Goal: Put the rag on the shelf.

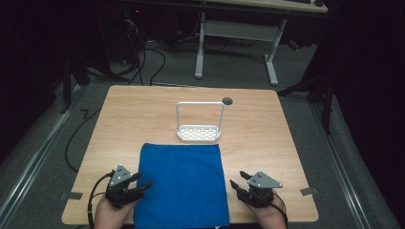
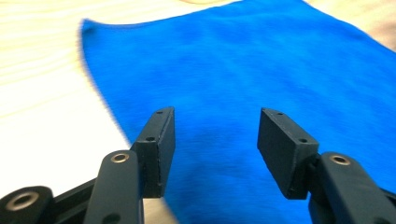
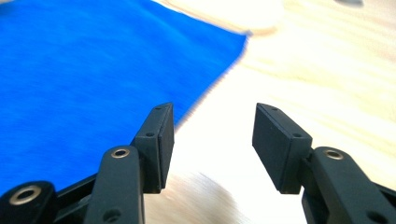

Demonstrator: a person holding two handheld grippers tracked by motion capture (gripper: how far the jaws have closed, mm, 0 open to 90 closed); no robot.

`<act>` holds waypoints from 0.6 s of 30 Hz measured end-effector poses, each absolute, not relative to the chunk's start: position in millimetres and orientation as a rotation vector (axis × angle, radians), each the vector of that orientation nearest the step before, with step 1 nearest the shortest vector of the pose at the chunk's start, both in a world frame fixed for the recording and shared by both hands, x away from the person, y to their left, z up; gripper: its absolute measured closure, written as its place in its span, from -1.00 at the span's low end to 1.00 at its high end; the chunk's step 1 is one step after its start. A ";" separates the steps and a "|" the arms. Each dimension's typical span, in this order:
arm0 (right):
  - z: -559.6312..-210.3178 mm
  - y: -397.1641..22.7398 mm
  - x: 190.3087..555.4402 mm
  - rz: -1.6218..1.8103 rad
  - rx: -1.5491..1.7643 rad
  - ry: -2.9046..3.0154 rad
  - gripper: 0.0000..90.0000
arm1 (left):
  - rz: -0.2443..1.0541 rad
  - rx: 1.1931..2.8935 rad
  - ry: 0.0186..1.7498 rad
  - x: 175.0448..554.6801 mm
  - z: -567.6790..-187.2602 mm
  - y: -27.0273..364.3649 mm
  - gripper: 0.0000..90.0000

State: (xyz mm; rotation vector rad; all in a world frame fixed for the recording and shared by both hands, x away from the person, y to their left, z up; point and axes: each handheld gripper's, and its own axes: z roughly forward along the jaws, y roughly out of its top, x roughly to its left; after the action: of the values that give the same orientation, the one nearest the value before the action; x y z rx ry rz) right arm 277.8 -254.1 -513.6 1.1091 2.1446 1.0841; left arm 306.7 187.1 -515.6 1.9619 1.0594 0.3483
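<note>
Flanking the blue cloth [image 1: 181, 186] lying flat at the lower centre of the worktop [image 1: 119, 119], we are holding the left gripper [image 1: 141, 182] and right gripper [image 1: 237, 179] spread wide, empty, seemingly ready to take its side edges.

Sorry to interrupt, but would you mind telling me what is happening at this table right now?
A person holds a two-jaw gripper in each hand at the near edge of a wooden table. A blue cloth lies flat between them, with a small white rack just beyond it. The left gripper sits at the cloth's left edge, jaws open over the fabric. The right gripper sits just off the right edge, jaws open over bare wood. Neither holds anything.
</note>
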 end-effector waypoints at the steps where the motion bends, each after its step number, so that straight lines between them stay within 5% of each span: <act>1: -515.4 -256.4 279.5 1.079 1.118 2.147 0.08 | 0.350 1.962 1.065 307.5 -516.6 188.2 0.05; 18: -518.9 -263.8 286.2 1.086 1.168 2.115 0.13 | 0.411 1.936 1.073 309.4 -520.6 192.4 -0.05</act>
State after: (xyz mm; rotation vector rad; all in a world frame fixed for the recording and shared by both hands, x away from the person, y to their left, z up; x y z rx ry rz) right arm 286.2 -263.8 -518.9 1.1683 2.1149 1.0857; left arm 309.4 192.4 -520.6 1.9357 1.0728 0.4114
